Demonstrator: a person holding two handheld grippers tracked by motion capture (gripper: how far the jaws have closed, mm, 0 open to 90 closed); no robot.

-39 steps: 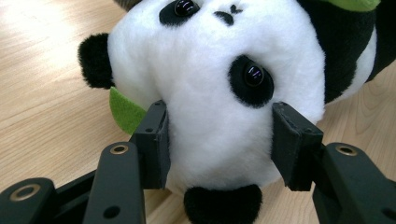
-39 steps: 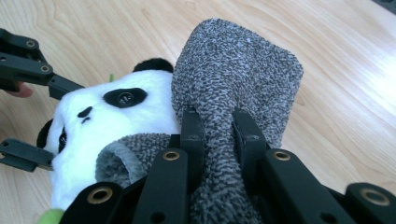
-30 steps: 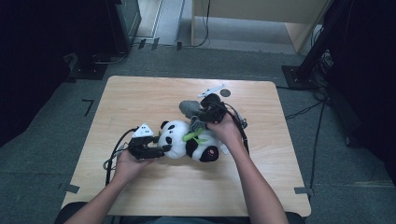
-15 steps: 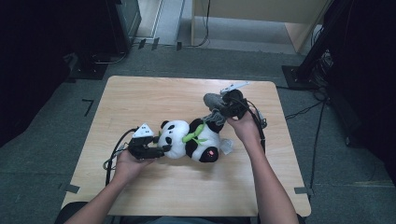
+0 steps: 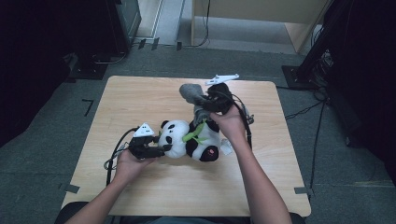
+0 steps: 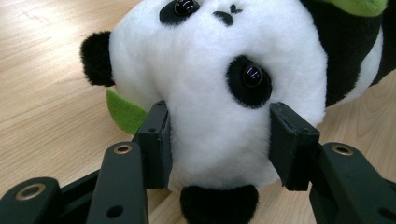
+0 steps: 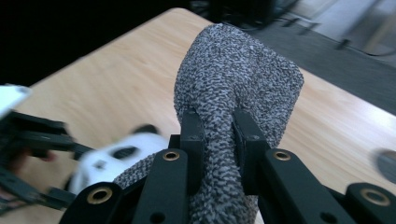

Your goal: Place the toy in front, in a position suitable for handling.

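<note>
A black-and-white panda plush lies on its back in the middle of the wooden table, a green leaf across its chest. My left gripper is shut on the panda's head, one pad pressing into each side. My right gripper hangs above the far side of the panda, shut on a grey knitted sock. The sock's free end bulges past the jaws, and its other end runs down toward the panda's body.
A small white tag lies beside the panda's right side. Cables trail from both grippers over the table. Dark equipment and stands ring the table on the grey floor, with a wooden cabinet at the back.
My right gripper has lifted off the panda's body with the grey sock and moved toward the far side. The left gripper and the panda's head have stayed put.
</note>
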